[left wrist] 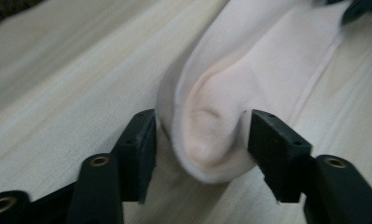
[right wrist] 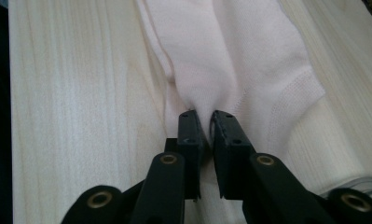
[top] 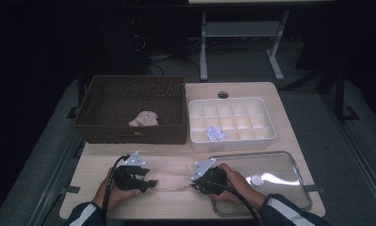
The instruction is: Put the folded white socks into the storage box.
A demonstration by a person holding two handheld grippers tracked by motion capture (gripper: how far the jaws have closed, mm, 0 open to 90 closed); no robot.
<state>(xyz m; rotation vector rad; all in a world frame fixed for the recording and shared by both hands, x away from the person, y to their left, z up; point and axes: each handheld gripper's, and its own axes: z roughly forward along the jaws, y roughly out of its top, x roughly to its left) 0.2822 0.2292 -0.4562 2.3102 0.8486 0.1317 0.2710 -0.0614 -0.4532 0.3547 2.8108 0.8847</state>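
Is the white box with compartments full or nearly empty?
Nearly empty: the box holds just one crumpled white cloth in a front compartment; the other compartments look bare.

High view overlooks table [top: 176, 197]; gripper views close, sharing sock [left wrist: 249, 70].

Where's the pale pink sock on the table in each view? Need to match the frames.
High view: the pale pink sock lies bottom centre, between the two grippers.
Left gripper view: its rounded end sits centre, between open jaws.
Right gripper view: top centre, its fabric pinched in the shut jaws.
Shared landmark: the light wooden tabletop under the sock.
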